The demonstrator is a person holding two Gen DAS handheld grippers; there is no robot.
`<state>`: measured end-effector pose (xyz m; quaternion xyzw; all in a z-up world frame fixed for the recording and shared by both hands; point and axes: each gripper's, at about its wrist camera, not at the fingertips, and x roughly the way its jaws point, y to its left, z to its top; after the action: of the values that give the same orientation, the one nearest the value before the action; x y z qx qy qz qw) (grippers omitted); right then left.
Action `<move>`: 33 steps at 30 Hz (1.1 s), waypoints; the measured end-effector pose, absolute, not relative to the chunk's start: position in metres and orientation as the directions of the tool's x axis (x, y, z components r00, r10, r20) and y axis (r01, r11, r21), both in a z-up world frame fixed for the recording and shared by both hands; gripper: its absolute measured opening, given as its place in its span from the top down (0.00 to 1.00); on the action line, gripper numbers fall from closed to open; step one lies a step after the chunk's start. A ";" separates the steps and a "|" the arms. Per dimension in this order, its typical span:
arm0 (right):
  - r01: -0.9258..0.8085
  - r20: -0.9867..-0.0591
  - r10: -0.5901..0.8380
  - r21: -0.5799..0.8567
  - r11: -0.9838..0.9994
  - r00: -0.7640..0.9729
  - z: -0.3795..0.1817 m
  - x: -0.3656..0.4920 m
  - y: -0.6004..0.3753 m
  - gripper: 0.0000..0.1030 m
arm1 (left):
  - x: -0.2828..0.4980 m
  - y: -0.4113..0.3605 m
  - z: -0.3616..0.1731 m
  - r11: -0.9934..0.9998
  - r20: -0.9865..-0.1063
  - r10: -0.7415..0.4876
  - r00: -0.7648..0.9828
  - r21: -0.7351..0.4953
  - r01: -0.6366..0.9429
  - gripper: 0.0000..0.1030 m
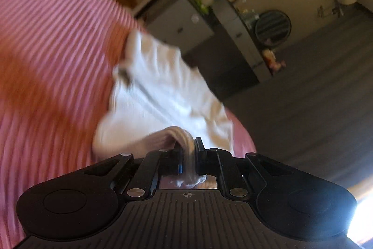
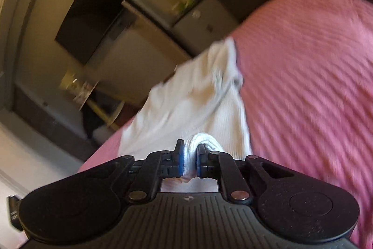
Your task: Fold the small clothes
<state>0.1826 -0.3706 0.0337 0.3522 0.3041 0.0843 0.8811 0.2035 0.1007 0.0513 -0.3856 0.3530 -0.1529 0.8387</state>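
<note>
A small white ribbed garment (image 1: 163, 90) stretches away from my left gripper (image 1: 188, 148) over the pink ribbed bed cover (image 1: 51, 50). The left gripper is shut on a bunched edge of it, and cloth pokes out behind the pads. In the right wrist view the same white garment (image 2: 198, 95) runs forward from my right gripper (image 2: 190, 151), whose blue pads pinch a rolled white edge. The cloth is lifted off the pink cover (image 2: 314, 74) near both grippers. Both views are blurred by motion.
Beyond the bed's edge stand grey cabinets (image 1: 223, 46) with small items on top and a round dark fan (image 1: 272, 26). A dark screen (image 2: 91, 15) hangs on the wall, with a low table (image 2: 98, 99) under it. Dark floor (image 1: 314, 90) lies to the right.
</note>
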 end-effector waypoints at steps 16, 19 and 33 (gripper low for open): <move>0.085 -0.537 0.073 0.264 0.961 0.840 0.006 0.244 -0.358 0.52 | 0.268 0.090 0.001 0.923 -0.638 -0.254 0.726 -0.385 -0.015 0.42; 0.038 -0.534 0.105 0.249 0.968 0.839 0.007 0.240 -0.363 0.51 | 0.253 0.098 0.006 0.946 -0.611 -0.218 0.761 -0.324 0.011 0.35; -0.067 -0.615 0.197 0.228 0.971 0.763 -0.009 0.278 -0.341 0.51 | 0.285 0.063 -0.012 0.941 -0.679 -0.317 0.663 -0.312 0.131 0.16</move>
<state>0.2779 -0.3409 -0.0087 0.0965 0.3366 0.0705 0.9340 0.2854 0.0627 -0.0116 -0.1186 0.3916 -0.1240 0.9040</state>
